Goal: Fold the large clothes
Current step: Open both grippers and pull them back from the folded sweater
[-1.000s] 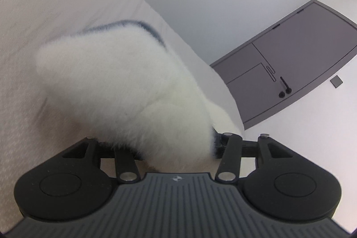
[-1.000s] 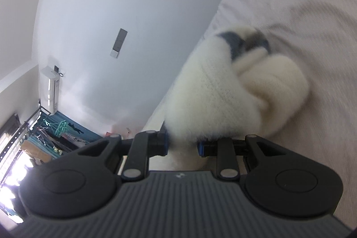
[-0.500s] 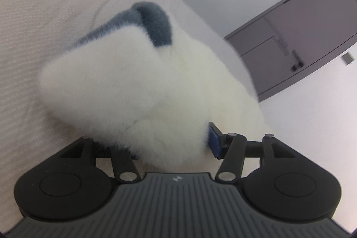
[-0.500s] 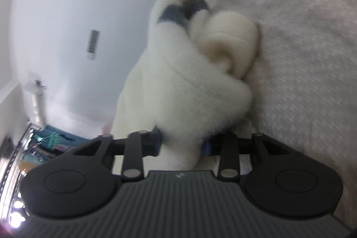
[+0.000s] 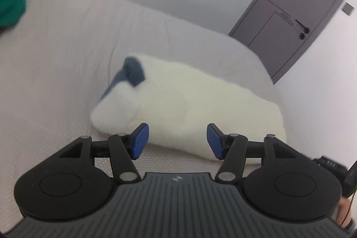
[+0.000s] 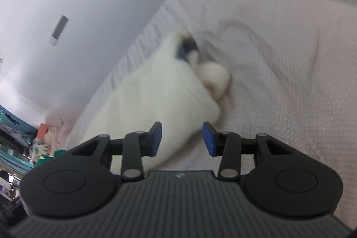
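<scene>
Both hand-held grippers are standing open and empty over the bed (image 5: 55, 55), which suggests the folding step on this piece is finished and the bundle is being left where it lies. The left hand-held gripper (image 5: 177, 141) is showing its blue pads (image 5: 140, 139) well apart, its jaws having just been opening, with nothing pressed between them; the white fleece garment (image 5: 189, 104) is lying beyond the fingertips, not in them. The right hand-held gripper (image 6: 181, 139) is likewise showing clear space between its blue pads (image 6: 208, 139), its jaws having just been opening too, and the garment's (image 6: 156, 93) near corner is sitting behind the gap without being pinched.

The garment is resting on the pale bedcover as a compact, thick bundle, folded over on itself, with a grey-blue collar or lining (image 5: 131, 71) poking out at the far end. It is probably lying near the bed's edge, beside the wall (image 6: 78, 3), so that it stays clear of the working space, though that is only a judgement.

Each hand-held gripper is pointing downward at a slant toward the bundle, held above and short of it. Blur in both views is hinting at moving hands.
</scene>
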